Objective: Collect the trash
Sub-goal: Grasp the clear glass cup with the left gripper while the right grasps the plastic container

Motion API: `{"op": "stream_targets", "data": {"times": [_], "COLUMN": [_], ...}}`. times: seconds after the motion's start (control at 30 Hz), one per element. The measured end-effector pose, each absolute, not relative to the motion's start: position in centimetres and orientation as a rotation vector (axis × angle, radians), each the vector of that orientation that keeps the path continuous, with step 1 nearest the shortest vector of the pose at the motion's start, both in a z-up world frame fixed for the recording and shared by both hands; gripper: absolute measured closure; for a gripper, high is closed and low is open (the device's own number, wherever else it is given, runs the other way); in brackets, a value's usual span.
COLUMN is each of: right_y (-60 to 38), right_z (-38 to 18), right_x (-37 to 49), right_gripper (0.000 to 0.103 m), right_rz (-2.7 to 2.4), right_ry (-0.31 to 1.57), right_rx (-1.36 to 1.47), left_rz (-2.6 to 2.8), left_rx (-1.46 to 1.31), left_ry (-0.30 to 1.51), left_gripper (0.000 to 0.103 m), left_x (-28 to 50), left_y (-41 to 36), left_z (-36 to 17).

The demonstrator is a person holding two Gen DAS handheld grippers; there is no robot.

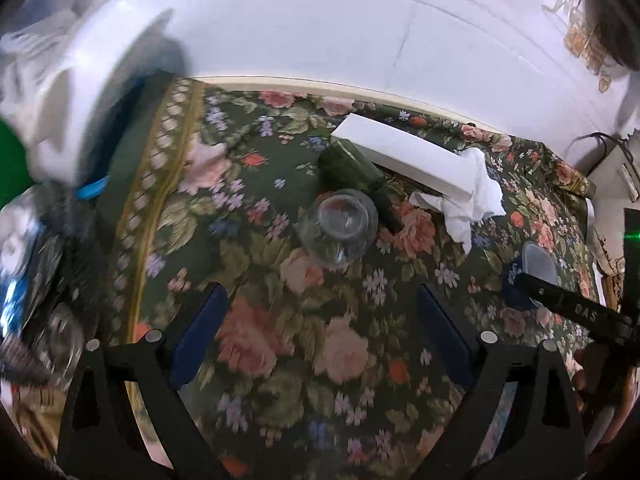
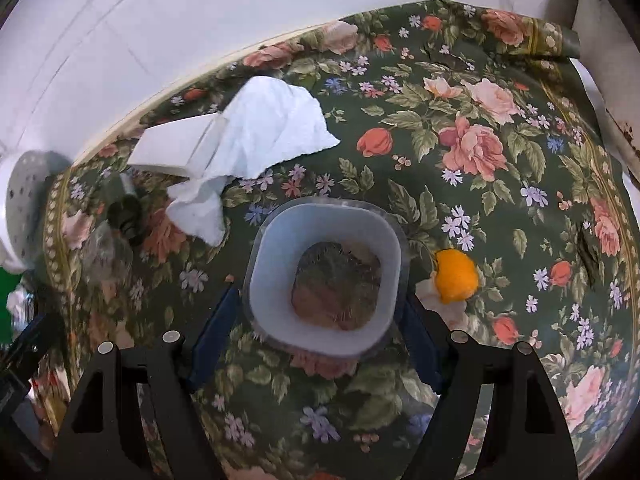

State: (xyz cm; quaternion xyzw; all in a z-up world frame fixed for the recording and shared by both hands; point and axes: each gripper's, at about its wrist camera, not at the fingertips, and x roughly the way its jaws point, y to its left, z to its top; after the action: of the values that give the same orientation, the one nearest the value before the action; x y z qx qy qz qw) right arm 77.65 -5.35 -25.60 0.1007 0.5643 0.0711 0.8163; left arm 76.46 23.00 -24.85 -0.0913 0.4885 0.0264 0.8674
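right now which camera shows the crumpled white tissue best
The right wrist view. There the crumpled white tissue lies large and sharp, draped over one end of the white box on the floral tablecloth. The left wrist view shows the tissue too, but smaller and farther off, at the box's end.

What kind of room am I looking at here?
Probably a home dining corner: a table under a flowered tablecloth against a white wall, littered with a crumpled napkin, an empty cup and bottles.
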Motion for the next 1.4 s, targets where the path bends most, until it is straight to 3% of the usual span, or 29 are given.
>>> {"op": "stream_targets", "data": {"times": [0.23, 0.37, 0.47, 0.87, 1.4], "right_y": [-5.3, -5.6, -5.5, -7.5, -14.8], "right_z": [-25.1, -24.7, -24.3, -21.1, -13.1], "right_x": [77.6, 77.3, 77.0, 74.0, 64.2], "right_gripper": [0.031, 0.031, 0.031, 0.031, 0.031], "right_rz": [0.135, 0.147, 0.149, 0.192, 0.328], "right_ry": [1.141, 1.123, 1.108, 1.032, 0.85], "right_rx": [0.188, 0.183, 0.167, 0.175, 0.141], "left_rz": [0.037, 0.038, 0.028, 0.037, 0.081], "left_rx": [-0.154, -0.163, -0.187, -0.095, -0.111], "left_ry": [1.04, 1.073, 1.075, 0.964, 0.786], "left_gripper": [0.015, 0.028, 0.044, 0.044, 0.044], "left_x": [80.9, 82.3, 82.6, 77.6, 64.2], "left_y": [22.8, 22.7, 22.7, 19.8, 9.7], "left_z": [-27.4, -29.0, -29.7, -25.5, -16.1]}}
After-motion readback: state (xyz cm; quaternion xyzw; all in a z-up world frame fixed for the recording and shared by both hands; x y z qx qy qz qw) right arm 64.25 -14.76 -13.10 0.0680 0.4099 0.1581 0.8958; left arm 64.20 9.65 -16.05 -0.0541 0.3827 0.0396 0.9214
